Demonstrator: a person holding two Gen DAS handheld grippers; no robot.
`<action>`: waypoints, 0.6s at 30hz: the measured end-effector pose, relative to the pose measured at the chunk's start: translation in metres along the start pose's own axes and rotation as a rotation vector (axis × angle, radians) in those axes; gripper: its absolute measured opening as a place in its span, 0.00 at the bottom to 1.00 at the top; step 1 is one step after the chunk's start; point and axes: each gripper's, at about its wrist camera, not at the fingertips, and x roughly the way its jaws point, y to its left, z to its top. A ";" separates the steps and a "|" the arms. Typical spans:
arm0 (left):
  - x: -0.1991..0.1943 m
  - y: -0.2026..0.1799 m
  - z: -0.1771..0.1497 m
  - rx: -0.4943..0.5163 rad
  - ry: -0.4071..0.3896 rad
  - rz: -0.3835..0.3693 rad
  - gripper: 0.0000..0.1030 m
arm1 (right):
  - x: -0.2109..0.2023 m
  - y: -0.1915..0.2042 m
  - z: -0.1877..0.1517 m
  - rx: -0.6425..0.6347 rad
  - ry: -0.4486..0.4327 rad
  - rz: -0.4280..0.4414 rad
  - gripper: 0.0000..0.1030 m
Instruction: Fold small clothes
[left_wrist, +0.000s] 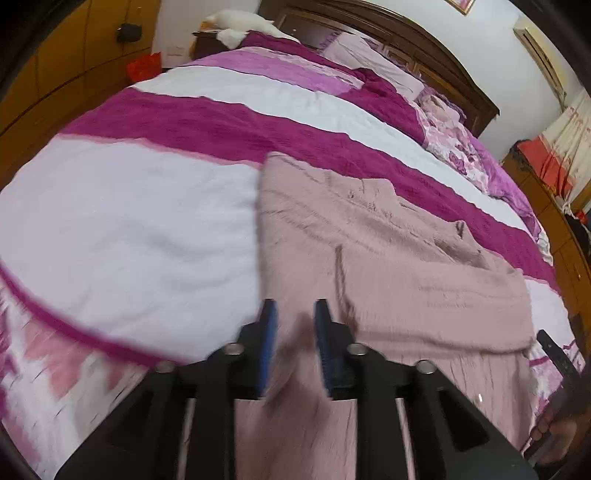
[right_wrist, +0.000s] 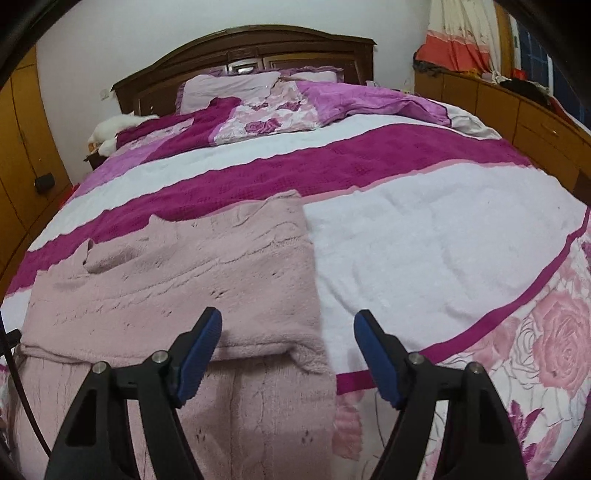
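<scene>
Through the left wrist camera we see our left gripper (left_wrist: 294, 314) with its jaws narrow, pinching a fold of the pink knit garment (left_wrist: 388, 258), which lies spread on the striped bedspread (left_wrist: 129, 221). Through the right wrist camera, our right gripper (right_wrist: 288, 325) stands wide and holds nothing, poised over the garment's folded near edge on the bed.

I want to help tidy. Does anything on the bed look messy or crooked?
The fuzzy pale pink knitted garment is only part folded: its folded top layer sits crooked, leaving a bumpy flap near its far edge. The striped magenta and white bedspread looks smooth.
</scene>
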 end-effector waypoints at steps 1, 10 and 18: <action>-0.009 0.003 -0.005 0.005 0.005 -0.008 0.08 | -0.003 0.000 0.000 0.004 0.029 0.023 0.76; -0.075 0.024 -0.059 0.000 0.066 -0.076 0.08 | -0.072 0.014 -0.038 -0.065 0.106 0.046 0.76; -0.108 0.021 -0.108 0.047 0.069 -0.074 0.08 | -0.119 0.005 -0.086 -0.092 0.115 0.017 0.76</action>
